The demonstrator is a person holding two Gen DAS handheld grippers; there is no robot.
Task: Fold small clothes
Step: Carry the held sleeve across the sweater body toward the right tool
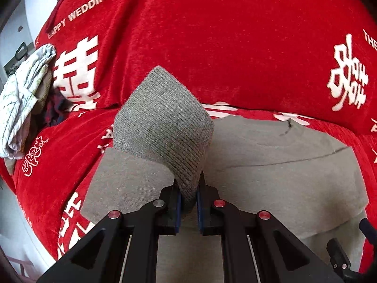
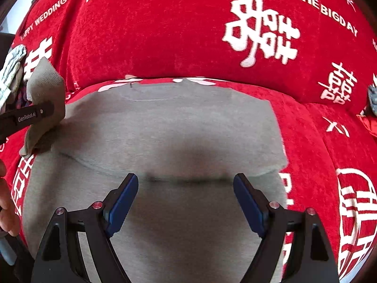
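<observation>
A grey knit sweater [image 2: 165, 129] lies flat on the red sofa cover, neckline toward the backrest. My left gripper [image 1: 188, 188] is shut on the ribbed cuff [image 1: 162, 122] of its left sleeve, which stands up out of the blue pads while the sleeve [image 1: 132, 179] trails below. In the right wrist view the lifted cuff [image 2: 44, 82] is at the left edge, with one of the left gripper's fingers [image 2: 35, 115] across it. My right gripper [image 2: 186, 184] is open above the sweater's lower body, with nothing between its pads.
The red cover [image 1: 235, 47] with white characters drapes the seat and backrest. A pile of crumpled clothes [image 1: 23, 94] sits at the left end. A person's hand [image 2: 7, 200] shows at the left edge. A small blue-grey item [image 2: 372, 99] lies at the far right.
</observation>
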